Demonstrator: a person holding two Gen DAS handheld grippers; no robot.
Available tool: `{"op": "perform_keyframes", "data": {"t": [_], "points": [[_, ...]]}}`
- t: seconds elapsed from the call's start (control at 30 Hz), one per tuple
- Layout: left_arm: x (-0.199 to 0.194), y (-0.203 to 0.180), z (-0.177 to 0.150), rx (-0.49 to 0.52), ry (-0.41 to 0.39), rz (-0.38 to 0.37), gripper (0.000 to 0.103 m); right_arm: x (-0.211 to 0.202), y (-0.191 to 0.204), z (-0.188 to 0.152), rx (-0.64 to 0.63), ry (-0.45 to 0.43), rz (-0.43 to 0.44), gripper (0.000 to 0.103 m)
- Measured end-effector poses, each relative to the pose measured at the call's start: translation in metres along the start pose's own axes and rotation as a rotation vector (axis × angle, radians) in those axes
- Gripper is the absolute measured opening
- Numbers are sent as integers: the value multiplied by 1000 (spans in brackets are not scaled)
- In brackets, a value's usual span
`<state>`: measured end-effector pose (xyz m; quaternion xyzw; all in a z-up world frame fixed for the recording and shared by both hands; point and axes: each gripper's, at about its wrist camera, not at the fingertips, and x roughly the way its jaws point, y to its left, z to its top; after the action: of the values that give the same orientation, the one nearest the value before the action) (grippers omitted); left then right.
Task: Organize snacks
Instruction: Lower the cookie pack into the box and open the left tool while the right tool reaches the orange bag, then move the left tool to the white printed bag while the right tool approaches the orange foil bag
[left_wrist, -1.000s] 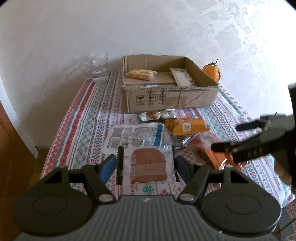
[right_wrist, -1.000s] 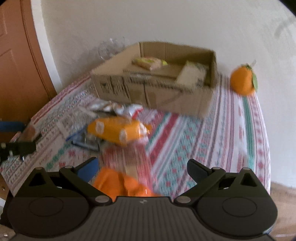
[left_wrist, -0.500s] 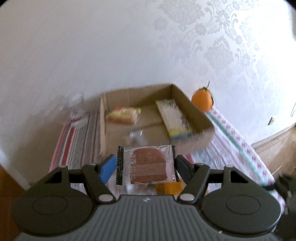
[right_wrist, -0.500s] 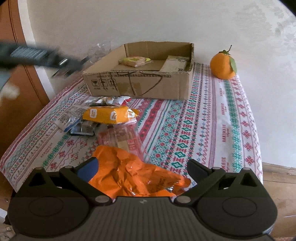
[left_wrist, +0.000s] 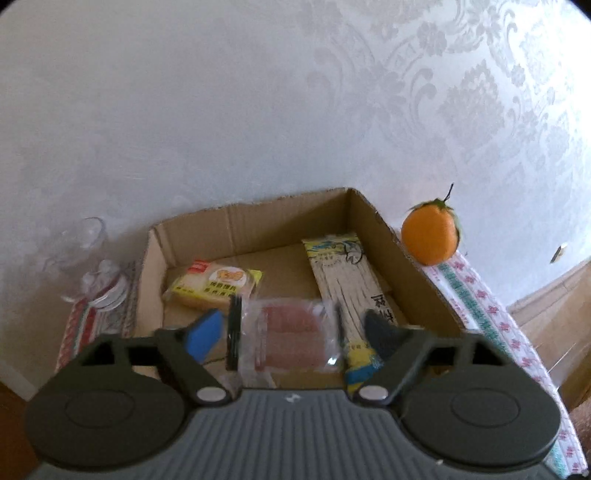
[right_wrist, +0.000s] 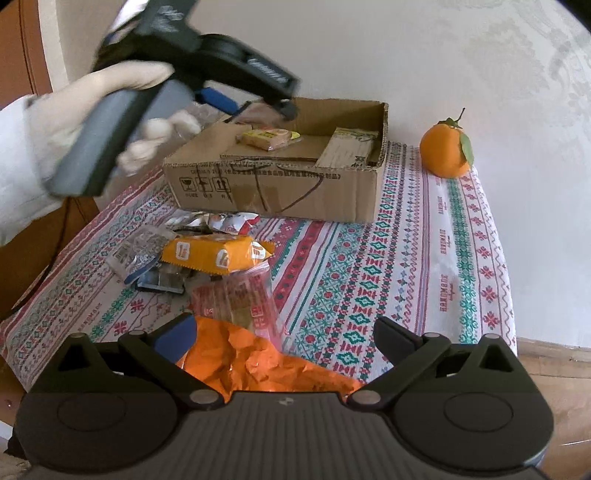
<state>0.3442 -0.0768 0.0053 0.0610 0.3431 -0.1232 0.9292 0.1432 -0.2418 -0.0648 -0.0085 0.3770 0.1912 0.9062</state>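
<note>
My left gripper (left_wrist: 295, 325) is over the cardboard box (left_wrist: 399, 254) with a clear pack holding a brown cake (left_wrist: 291, 334) between its fingers. The pack looks blurred and the jaws look wider than before. The box holds a yellow snack pack (left_wrist: 214, 284) and a long noodle pack (left_wrist: 347, 280). In the right wrist view the left gripper (right_wrist: 258, 110) hangs over the box (right_wrist: 280, 184). My right gripper (right_wrist: 284, 336) is open above an orange wrapper (right_wrist: 258, 365). Ahead lie a clear red pack (right_wrist: 236, 299) and an orange snack pack (right_wrist: 214, 254).
An orange with a leaf (right_wrist: 447, 151) stands on the patterned tablecloth (right_wrist: 406, 266) right of the box. Glassware (left_wrist: 85, 266) stands left of the box by the wall. More small wrappers (right_wrist: 147, 254) lie left of the orange pack. A wooden door (right_wrist: 22, 48) is at the left.
My left gripper has carried the cake pack from the table's front up and over the box, and its jaws have widened. The right gripper has steadied over the orange wrapper.
</note>
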Motion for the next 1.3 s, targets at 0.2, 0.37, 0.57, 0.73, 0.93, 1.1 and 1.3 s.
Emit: {"op": "perform_keyframes", "data": {"t": [0.2, 0.37, 0.57, 0.73, 0.93, 1.1, 1.3], "points": [[12, 2, -3, -11, 22, 32, 95, 5, -1, -1, -9, 7, 7, 103], [4, 3, -8, 0, 27, 32, 95, 9, 1, 0, -24, 10, 14, 103], [-20, 6, -20, 59, -9, 75, 95, 13, 2, -3, -36, 29, 55, 103], [-48, 16, -43, 65, -23, 80, 95, 17, 3, -4, -73, 44, 113, 103], [-80, 30, -79, -3, -50, 112, 95, 34, 2, 0, -77, 101, 167, 103], [-94, 42, -106, -40, -46, 106, 95, 34, 4, -5, -68, 141, 195, 103], [-90, 50, -124, -36, -15, 138, 95, 22, 11, -14, -66, 167, 194, 103]]}}
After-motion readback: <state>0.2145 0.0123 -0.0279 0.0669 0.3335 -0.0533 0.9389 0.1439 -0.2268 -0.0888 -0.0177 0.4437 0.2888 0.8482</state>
